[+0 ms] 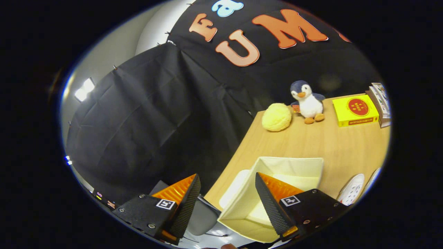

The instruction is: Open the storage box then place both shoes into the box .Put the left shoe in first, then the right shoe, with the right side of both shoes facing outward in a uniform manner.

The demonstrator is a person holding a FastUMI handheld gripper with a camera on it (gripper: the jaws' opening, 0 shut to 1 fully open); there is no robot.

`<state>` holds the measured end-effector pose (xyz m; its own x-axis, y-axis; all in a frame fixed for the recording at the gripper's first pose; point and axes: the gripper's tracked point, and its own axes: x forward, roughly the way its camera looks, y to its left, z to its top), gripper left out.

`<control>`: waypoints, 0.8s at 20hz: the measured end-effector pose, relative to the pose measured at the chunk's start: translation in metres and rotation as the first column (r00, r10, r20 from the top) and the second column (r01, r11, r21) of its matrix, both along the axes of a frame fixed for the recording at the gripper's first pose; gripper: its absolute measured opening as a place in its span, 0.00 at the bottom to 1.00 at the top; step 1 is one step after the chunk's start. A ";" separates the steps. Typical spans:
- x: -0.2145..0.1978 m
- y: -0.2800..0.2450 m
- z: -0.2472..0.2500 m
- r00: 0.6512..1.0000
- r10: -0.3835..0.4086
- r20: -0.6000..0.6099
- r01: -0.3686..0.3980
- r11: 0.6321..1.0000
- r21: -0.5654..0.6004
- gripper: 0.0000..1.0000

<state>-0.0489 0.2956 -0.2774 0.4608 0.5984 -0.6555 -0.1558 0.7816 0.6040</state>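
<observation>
The gripper (226, 199) hangs with its two fingers spread wide and nothing between them, tilted so that the left finger sits off the table's edge and the right finger overlaps the near wall of the box (277, 193). The cream fabric box stands open on the wooden table (311, 145), its lid (235, 186) apparently hanging flat against the outer wall on the side toward the table's edge. Two white shoes (353, 188) lie just beside the box on the far side from the lid, mostly cut off, so I cannot tell which is the left one. That is the main risk: picking the wrong shoe first, or turning one so the wrong side faces out. The box looks soft and sits near the table's edge, so a finger catching its wall could push it off or fold it. A yellow ball (276, 117), a toy penguin (308, 102) and a yellow carton (355, 110) stand well beyond, out of the way.
</observation>
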 end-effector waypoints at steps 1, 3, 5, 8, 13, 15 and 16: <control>-0.003 -0.019 -0.007 1.000 -0.016 0.008 0.016 0.999 -0.045 0.96; -0.013 -0.054 -0.021 0.999 -0.039 0.015 0.041 0.990 -0.134 0.96; -0.027 -0.094 -0.036 0.998 -0.056 0.014 0.058 0.971 -0.231 0.96; -0.058 -0.141 -0.064 0.997 -0.060 -0.049 0.038 0.936 -0.351 0.96; -0.098 -0.201 -0.095 0.984 -0.134 -0.119 0.065 0.885 -0.460 0.81; -0.117 -0.225 -0.107 0.980 -0.139 -0.143 0.044 0.850 -0.524 0.78; -0.126 -0.232 -0.113 0.979 -0.134 -0.157 0.027 0.837 -0.546 0.77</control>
<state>-0.1747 0.0639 -0.3906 0.3327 0.0915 -0.9386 -0.0081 0.9955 0.0942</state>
